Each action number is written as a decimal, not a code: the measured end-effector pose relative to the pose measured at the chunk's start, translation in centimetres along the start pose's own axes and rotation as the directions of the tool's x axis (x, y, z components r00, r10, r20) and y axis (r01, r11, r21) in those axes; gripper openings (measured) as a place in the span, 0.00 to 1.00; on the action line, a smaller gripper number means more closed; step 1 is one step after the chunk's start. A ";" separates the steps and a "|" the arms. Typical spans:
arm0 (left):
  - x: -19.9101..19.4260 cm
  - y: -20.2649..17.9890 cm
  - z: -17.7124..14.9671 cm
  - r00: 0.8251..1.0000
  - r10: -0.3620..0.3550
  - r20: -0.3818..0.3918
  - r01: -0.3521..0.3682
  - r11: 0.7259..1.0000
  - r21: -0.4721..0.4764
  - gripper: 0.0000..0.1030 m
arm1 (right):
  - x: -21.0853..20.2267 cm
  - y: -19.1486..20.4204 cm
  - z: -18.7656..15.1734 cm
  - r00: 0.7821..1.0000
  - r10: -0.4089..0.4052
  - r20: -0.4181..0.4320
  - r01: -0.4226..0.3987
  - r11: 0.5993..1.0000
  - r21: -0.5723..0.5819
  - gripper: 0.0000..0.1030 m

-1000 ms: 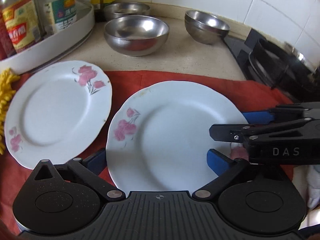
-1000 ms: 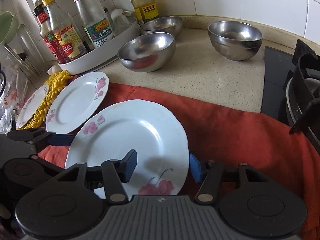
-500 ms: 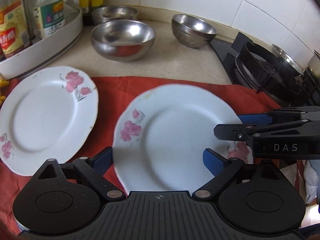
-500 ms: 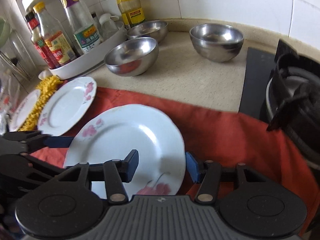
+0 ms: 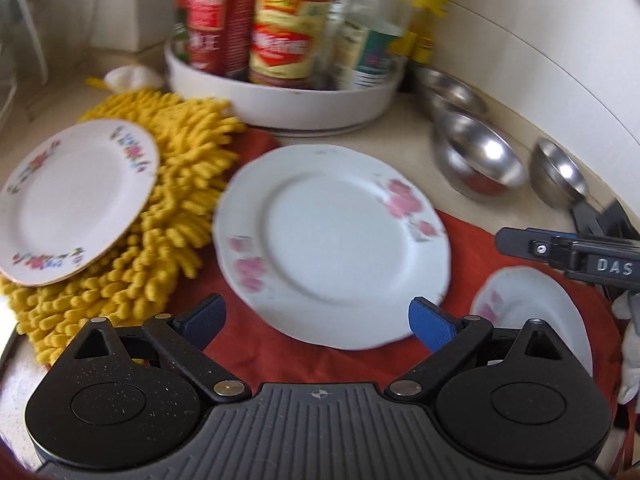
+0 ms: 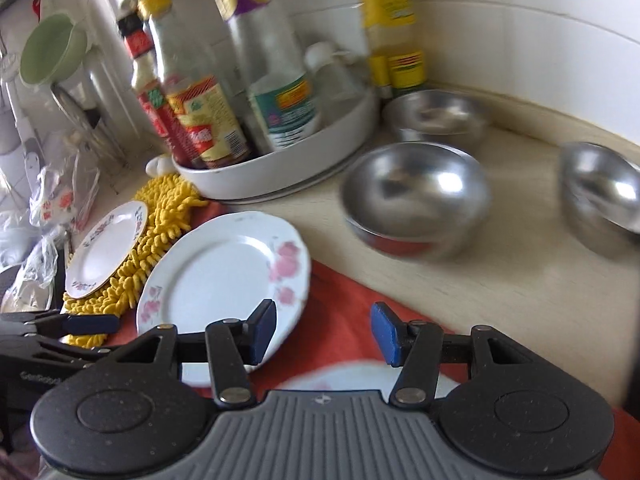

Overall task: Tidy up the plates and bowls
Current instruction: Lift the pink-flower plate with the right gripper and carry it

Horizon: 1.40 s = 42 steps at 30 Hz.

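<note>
Both grippers hover empty above the red cloth [image 5: 472, 240]. The left gripper [image 5: 316, 318] has its jaws wide apart, with the near edge of the pink-flowered plate [image 5: 328, 248] just ahead of them; nothing is between the pads. The right gripper [image 6: 323, 330] is about half open and also holds nothing; its left pad stands over the rim of this same plate [image 6: 216, 276].

This plate lies at the back-left part of the red cloth, touching the yellow chenille mat [image 5: 180, 184]. A second pink-flowered plate [image 5: 532, 312] lies on the cloth to its right, under the right gripper. A smaller flower-rimmed plate [image 5: 72, 200] rests on the yellow mat, tilted. Three steel bowls [image 6: 416, 196] stand on the counter behind the cloth, beside the white bottle tray [image 6: 304, 160].

I judge that one risk is the thin, flat rim: a pad could slide over it and only push the plate against the mat. The cloth may wrinkle and drag along. The pictures are blurred, so a fast approach might knock the plate into the tray or the bowls.
</note>
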State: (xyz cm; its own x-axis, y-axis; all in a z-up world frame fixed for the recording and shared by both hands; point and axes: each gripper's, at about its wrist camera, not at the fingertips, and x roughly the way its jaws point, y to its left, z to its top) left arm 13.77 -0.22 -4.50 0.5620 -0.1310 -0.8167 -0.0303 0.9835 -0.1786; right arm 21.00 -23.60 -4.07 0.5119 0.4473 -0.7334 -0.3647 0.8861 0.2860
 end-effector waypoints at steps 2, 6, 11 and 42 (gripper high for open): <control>0.5 1.0 0.2 1.000 0.015 -0.005 -0.015 0.999 -0.029 0.97 | 1.8 0.8 0.8 1.000 0.008 -0.024 -0.008 1.000 0.001 0.49; 1.5 1.9 0.7 1.000 -0.011 -0.021 0.010 0.998 -0.054 0.93 | 4.7 1.9 1.7 0.996 -0.008 -0.088 0.006 1.000 -0.022 0.49; 3.0 1.4 1.1 0.999 -0.033 -0.036 0.032 0.999 -0.019 0.91 | 6.3 3.3 1.9 0.991 -0.032 -0.129 0.022 0.997 -0.078 0.48; 3.8 0.3 1.2 1.000 0.019 0.018 -0.020 1.000 0.021 0.93 | 6.3 4.7 1.8 0.988 -0.089 -0.129 0.069 0.986 -0.151 0.47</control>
State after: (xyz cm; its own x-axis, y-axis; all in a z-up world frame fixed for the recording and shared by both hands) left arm 16.86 -0.31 -7.00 0.5763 -0.1095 -0.8099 -0.0239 0.9883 -0.1507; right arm 23.91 -16.39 -6.29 0.4380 0.3474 -0.8291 -0.4416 0.8865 0.1381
